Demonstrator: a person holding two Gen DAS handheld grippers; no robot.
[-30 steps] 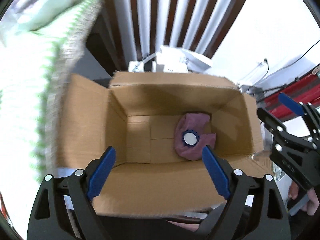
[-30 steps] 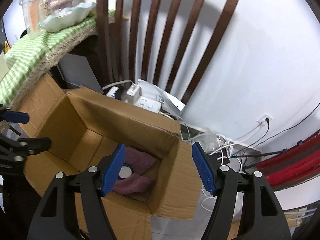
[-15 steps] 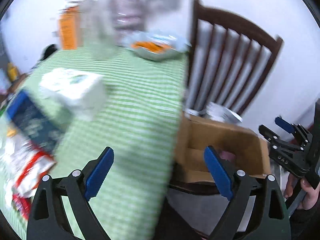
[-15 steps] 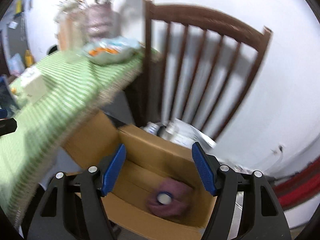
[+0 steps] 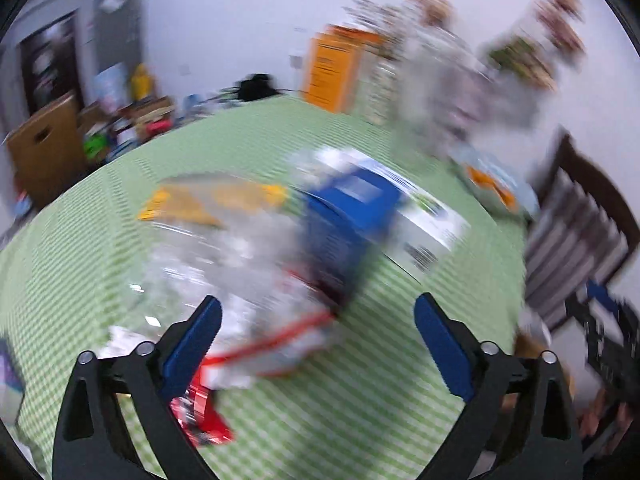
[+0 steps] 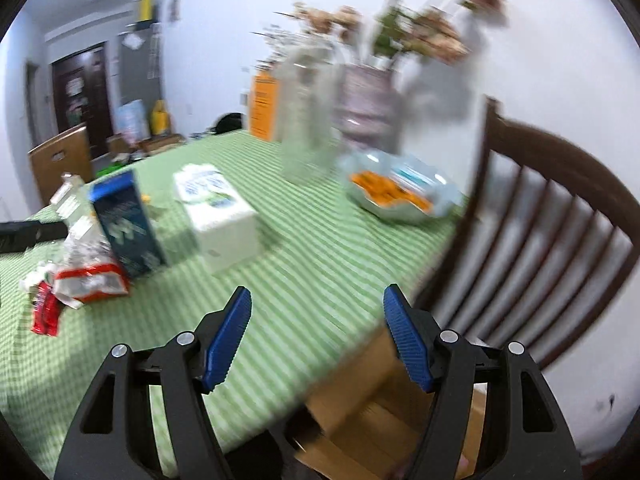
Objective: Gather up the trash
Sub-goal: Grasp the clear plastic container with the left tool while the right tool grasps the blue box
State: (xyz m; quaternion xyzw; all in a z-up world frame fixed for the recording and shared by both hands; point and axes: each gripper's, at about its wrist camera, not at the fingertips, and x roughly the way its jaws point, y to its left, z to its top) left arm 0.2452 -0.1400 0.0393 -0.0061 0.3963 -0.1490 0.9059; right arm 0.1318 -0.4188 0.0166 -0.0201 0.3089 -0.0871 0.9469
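Trash lies on the green striped tablecloth [image 6: 304, 248]: a red and white wrapper [image 6: 90, 282], a small red packet [image 6: 45, 314], crumpled clear plastic [image 6: 82, 240] and a blue carton [image 6: 126, 226]. In the blurred left wrist view the same wrapper [image 5: 264, 350], red packet [image 5: 200, 412] and blue carton [image 5: 344, 224] sit just ahead of my left gripper [image 5: 318, 344], whose jaws are opening with nothing gripped. My right gripper [image 6: 316, 336] hangs open and empty over the table's near edge. The cardboard box [image 6: 360, 412] stands below that edge, on the floor.
A white tissue box [image 6: 218, 208], a bowl of orange snacks [image 6: 396, 194], glass vases with flowers [image 6: 312, 120] and an orange box [image 6: 262, 106] stand on the table. A dark wooden chair [image 6: 560, 216] is at the right. The other gripper [image 5: 612, 344] shows at the left wrist view's right edge.
Both grippers have swung up and left from over the cardboard box to over the table. The pink trash with the blue cap, seen in the box earlier, is out of view now.
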